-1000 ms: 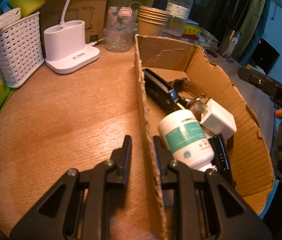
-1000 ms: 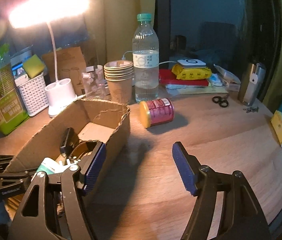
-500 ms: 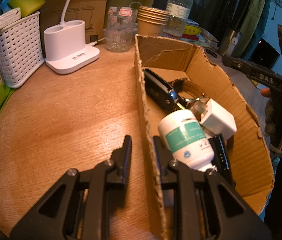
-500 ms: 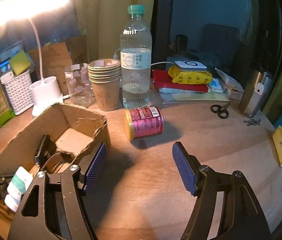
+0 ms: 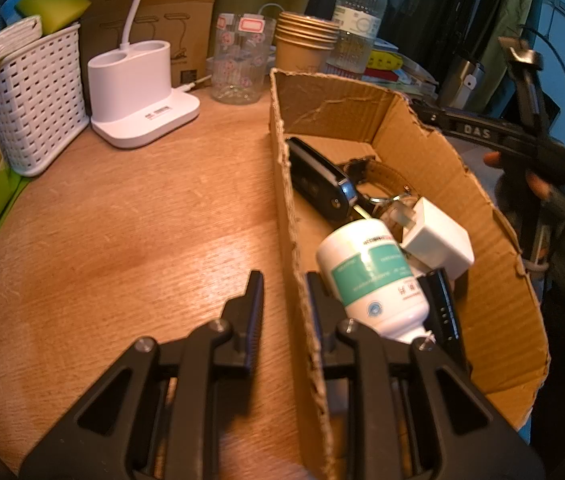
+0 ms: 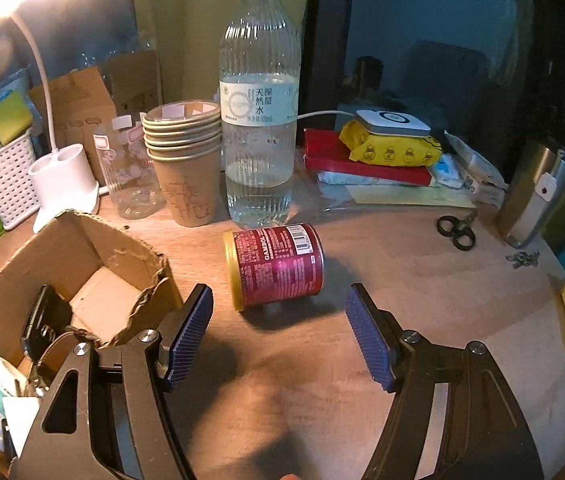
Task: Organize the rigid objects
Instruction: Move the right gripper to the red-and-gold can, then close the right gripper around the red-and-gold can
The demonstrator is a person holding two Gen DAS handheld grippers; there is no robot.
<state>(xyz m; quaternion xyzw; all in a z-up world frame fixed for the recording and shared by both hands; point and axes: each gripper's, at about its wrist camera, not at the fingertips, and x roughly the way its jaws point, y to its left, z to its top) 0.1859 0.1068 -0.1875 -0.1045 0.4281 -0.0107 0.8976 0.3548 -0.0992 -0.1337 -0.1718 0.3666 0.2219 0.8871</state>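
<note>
On the wooden table (image 6: 422, 280), the left gripper (image 5: 282, 300) pinches the cardboard box (image 5: 494, 264) wall; the right gripper (image 6: 278, 336) gapes wide before a red can (image 6: 278, 264).

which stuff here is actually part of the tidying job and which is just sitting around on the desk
Part of the job:
- cardboard box, its wall clamped by the left gripper
- white bottle, car key, white charger inside the box
- red can lying on its side ahead of the open right gripper

Just lying about:
- water bottle
- paper cups
- scissors
- white basket
</note>
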